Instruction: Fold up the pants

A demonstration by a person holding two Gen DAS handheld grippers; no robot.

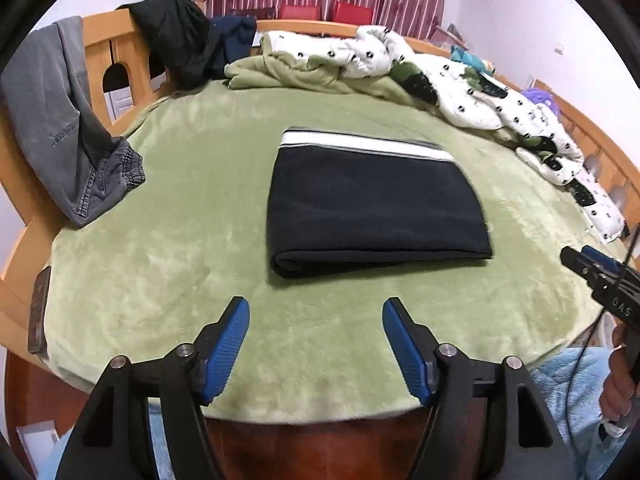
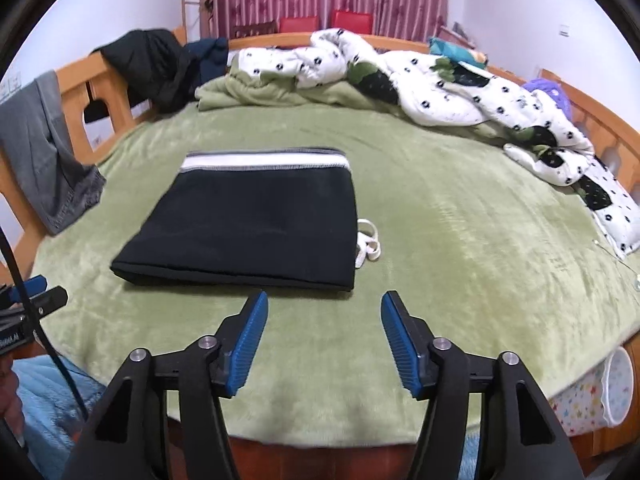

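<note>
Black pants lie folded into a flat rectangle on the green blanket, their white and grey waistband at the far edge. In the right wrist view the same pants sit left of centre, with a white drawstring poking out at their right side. My left gripper is open above the blanket, short of the pants' near fold, with nothing between its blue pads. My right gripper is open too, just short of the pants' near right corner, and empty. Each gripper shows at the edge of the other's view.
Grey trousers and dark clothes hang over the wooden bed frame at the left. A white patterned quilt is bunched along the far and right sides. A mesh basket stands by the bed's near right corner.
</note>
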